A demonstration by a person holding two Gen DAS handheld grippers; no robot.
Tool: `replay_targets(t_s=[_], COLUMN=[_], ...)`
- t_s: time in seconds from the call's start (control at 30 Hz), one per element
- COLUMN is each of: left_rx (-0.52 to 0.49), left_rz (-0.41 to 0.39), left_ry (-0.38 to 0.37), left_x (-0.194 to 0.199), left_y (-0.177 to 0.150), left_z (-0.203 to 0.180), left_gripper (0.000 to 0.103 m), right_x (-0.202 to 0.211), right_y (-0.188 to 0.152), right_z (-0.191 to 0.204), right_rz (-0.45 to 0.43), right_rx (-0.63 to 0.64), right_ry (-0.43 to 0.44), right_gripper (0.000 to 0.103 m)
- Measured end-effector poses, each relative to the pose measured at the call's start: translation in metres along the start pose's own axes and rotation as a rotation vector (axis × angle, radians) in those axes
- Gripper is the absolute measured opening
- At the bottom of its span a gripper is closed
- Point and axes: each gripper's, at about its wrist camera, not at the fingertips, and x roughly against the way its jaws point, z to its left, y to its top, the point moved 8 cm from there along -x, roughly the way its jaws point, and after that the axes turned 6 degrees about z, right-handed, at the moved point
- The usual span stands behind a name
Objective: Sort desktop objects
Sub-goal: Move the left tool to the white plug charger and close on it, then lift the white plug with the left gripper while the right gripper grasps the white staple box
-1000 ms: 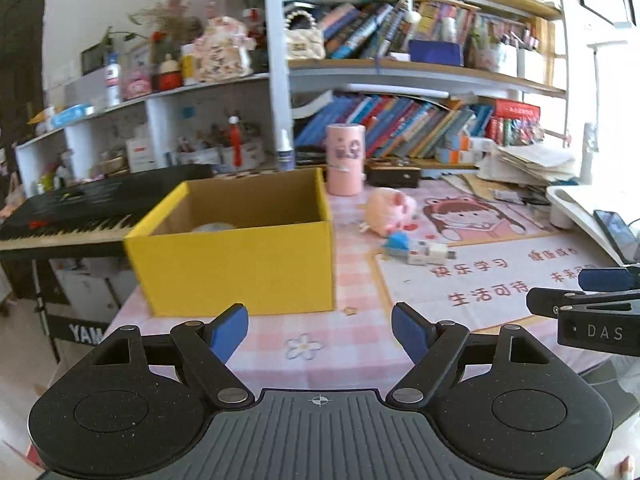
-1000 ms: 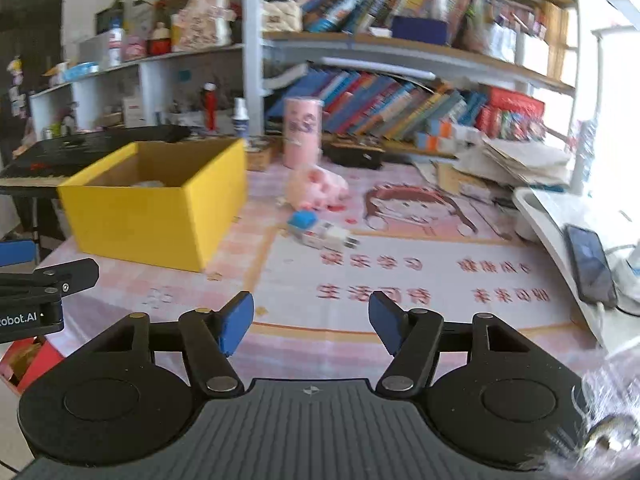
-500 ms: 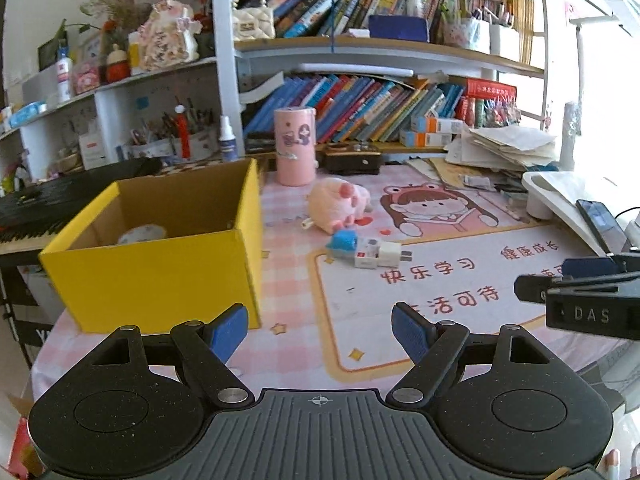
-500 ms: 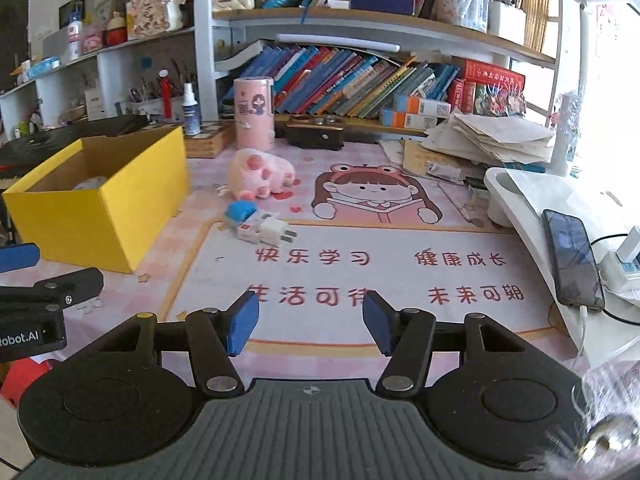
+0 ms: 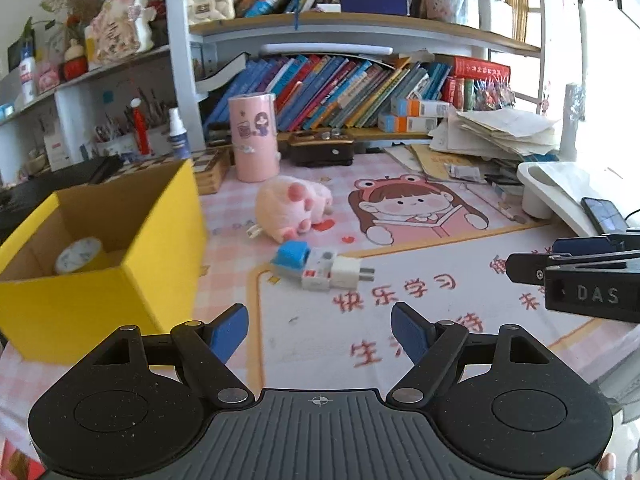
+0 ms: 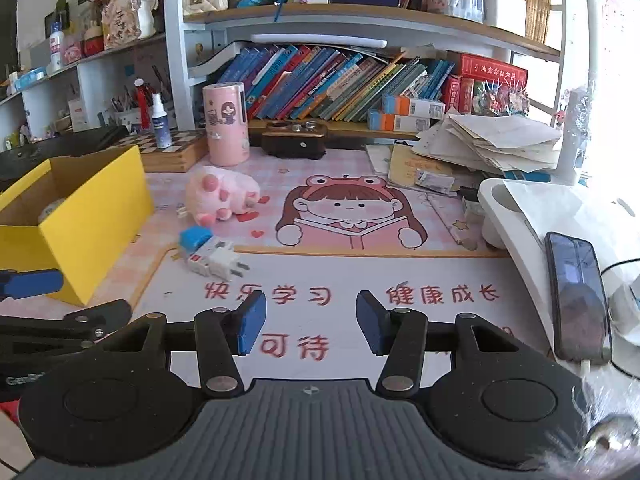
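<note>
A yellow cardboard box (image 5: 100,280) stands at the left of the desk; a round white clock (image 5: 78,256) lies inside. A pink plush pig (image 5: 294,206) lies beyond a blue-and-white plug adapter (image 5: 320,266) on the desk mat. My left gripper (image 5: 320,332) is open and empty, above the mat just short of the adapter. My right gripper (image 6: 310,326) is open and empty over the mat's red lettering. In the right wrist view the box (image 6: 80,220), pig (image 6: 222,192) and adapter (image 6: 208,252) sit to the left.
A pink cylinder (image 5: 254,138) and a dark case (image 5: 322,148) stand near the bookshelf at the back. A white stand (image 6: 532,216) with a phone (image 6: 576,296) and stacked papers (image 6: 488,140) occupy the right. A keyboard (image 6: 60,146) lies behind the box.
Both grippers have moved forward and to the right over the desk mat; the box has slid leftward in view and the adapter and pig are nearer. Both stay open.
</note>
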Motion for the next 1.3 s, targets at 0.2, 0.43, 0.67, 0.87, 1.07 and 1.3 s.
replay_targets(t_s=[0.2,0.43,0.67,0.87,1.07,1.3], left_rx=[0.017,-0.021,-0.072,-0.106,-0.202,-0.196], left_rz=[0.002,0.034,0.097,0.143,0.13,0.163], left_ry=[-0.009,-0.013,0.035,0.085,0.097,0.03], left_x=[-0.036,-0.088,-0.131,-0.149,-0.147,-0.134], left_y=[0.016,0.029,0.034,0.033,0.03,0.025], left_z=[-0.016,-0.032,-0.038,-0.04,-0.053,-0.059], left_gripper=[0.077,0.068,0.067,0.067,0.049,0.043], right_x=[-0.014,-0.026,-0.039,-0.052,-0.059,-0.062], right_y=[0.006,0.015,0.022,0.026,0.028,0.029], right_z=[-0.019,-0.044,-0.064,-0.074,-0.075,-0.073], right_rz=[0.019,0.014,0.023,0.043,0.05,0.052], right_rx=[0.015,0.015,0.015,0.002,-0.002,-0.005], right_ry=[0.023,0.02,0.015,0.02,0.031,0.033], right_gripper=[0.048,0.048,0.048,0.048,0.048,0.048])
